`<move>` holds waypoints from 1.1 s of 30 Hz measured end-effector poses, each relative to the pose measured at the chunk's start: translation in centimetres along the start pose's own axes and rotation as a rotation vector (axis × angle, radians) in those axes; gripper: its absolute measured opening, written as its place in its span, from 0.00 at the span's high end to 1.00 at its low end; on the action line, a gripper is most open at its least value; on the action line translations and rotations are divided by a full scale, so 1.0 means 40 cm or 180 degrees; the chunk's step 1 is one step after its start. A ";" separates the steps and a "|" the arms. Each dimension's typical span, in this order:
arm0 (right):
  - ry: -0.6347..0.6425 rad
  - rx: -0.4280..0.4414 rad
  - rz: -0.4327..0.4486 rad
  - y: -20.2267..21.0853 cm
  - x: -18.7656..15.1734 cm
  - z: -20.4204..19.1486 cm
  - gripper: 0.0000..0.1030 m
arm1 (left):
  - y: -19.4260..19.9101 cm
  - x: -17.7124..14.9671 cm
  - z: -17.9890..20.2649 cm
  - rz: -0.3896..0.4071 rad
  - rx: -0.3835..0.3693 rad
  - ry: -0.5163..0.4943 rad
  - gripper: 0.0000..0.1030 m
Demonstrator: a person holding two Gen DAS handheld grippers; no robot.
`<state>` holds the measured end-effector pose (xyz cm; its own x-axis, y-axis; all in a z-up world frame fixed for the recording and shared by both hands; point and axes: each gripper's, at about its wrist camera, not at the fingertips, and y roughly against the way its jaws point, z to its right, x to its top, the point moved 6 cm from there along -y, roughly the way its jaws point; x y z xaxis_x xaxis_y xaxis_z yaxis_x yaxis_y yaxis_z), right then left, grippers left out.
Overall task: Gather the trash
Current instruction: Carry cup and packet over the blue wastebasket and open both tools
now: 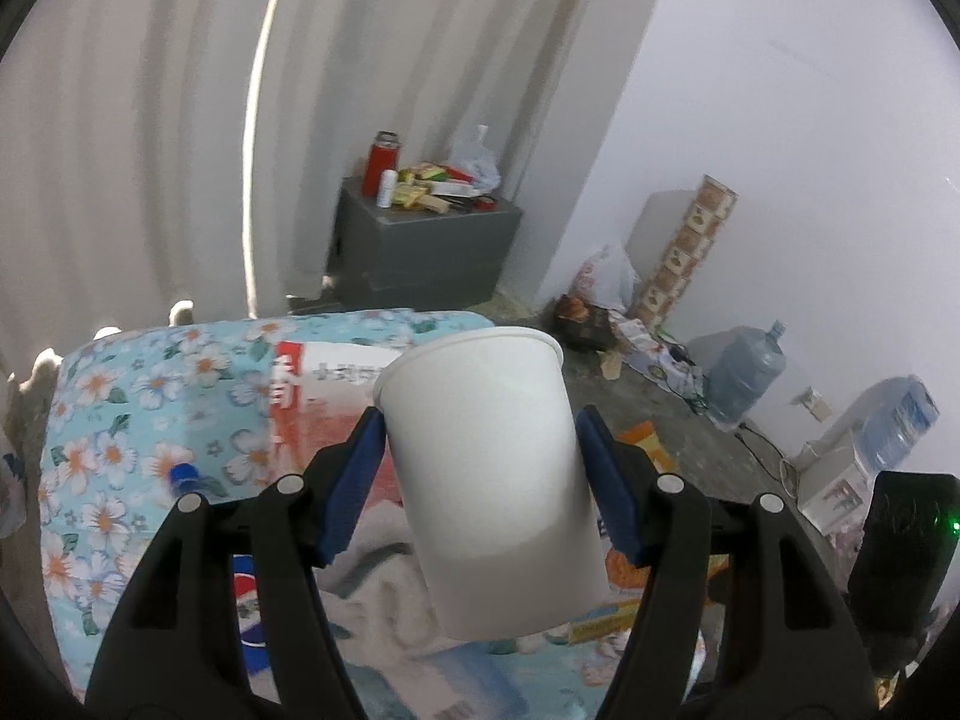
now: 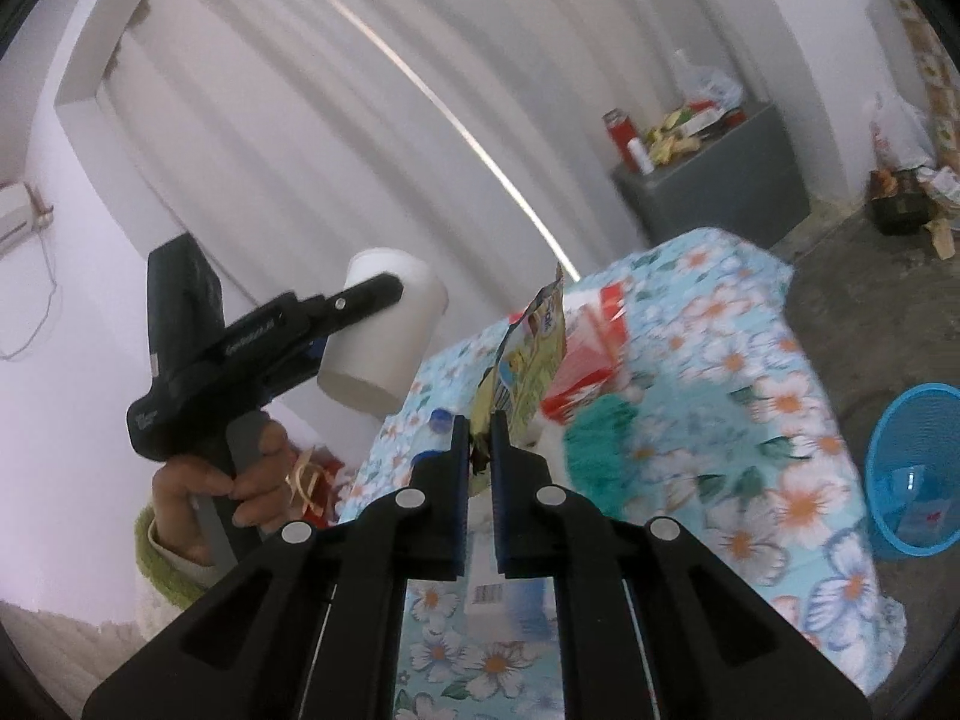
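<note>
Both hand-held grippers (image 1: 480,414) (image 2: 478,438) clamped, raised

Soft, even, rather cool light fills both views, with no hard shadows. A thin bright streak of daylight glares through the gap in the pale curtain (image 1: 180,120), which bends into an arc under fisheye distortion; black vignette closes every corner. The white paper cup (image 1: 486,474) shades gently grey toward its base. Motion blur smears the floral cloth (image 2: 750,396) and, beyond it, the grey cabinet (image 1: 420,240).
</note>
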<state>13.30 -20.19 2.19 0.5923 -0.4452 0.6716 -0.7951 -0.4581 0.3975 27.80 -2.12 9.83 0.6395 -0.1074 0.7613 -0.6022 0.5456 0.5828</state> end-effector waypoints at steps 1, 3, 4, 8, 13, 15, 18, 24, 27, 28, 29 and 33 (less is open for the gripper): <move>-0.0016 -0.0015 0.0033 0.012 0.002 0.009 0.93 | -0.002 -0.001 0.015 -0.0009 -0.0020 -0.0014 0.40; -0.0076 -0.0069 0.0130 0.050 0.009 0.042 0.93 | -0.012 -0.003 0.055 -0.0034 -0.0069 -0.0066 0.40; -0.0102 -0.0089 0.0162 0.062 0.011 0.055 0.93 | -0.018 -0.005 0.078 -0.0049 -0.0099 -0.0100 0.40; -0.0256 -0.0231 0.0350 0.135 0.023 0.133 0.93 | -0.055 -0.011 0.165 -0.0148 -0.0240 -0.0211 0.40; -0.0430 -0.0516 0.0566 0.242 0.032 0.249 0.93 | -0.142 -0.026 0.313 -0.0317 -0.0490 -0.0350 0.40; -0.0485 -0.0673 0.0624 0.283 0.035 0.301 0.93 | -0.195 -0.035 0.377 -0.0424 -0.0599 -0.0381 0.40; -0.0580 -0.0902 0.0687 0.336 0.039 0.383 0.93 | -0.273 -0.059 0.458 -0.0583 -0.0721 -0.0463 0.40; -0.0929 -0.1249 0.0688 0.393 0.021 0.575 0.93 | -0.452 -0.154 0.614 -0.1024 -0.0920 -0.0693 0.40; -0.1130 -0.1386 0.0618 0.379 0.010 0.673 0.93 | -0.553 -0.205 0.669 -0.1254 -0.0918 -0.0810 0.39; -0.1184 -0.1418 0.0596 0.377 0.005 0.698 0.93 | -0.588 -0.221 0.686 -0.1328 -0.0914 -0.0829 0.39; -0.1260 -0.1430 0.0555 0.370 -0.005 0.733 0.93 | -0.614 -0.234 0.698 -0.1381 -0.0909 -0.0844 0.39; -0.1507 -0.1443 0.0439 0.325 -0.028 0.859 0.93 | -0.746 -0.290 0.730 -0.1623 -0.0879 -0.0904 0.37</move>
<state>6.81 -52.07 -14.87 0.3925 -0.8134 0.4293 -0.7827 -0.0502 0.6204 24.40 -41.42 -8.08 0.6387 -0.6047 0.4758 -0.0869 0.5577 0.8255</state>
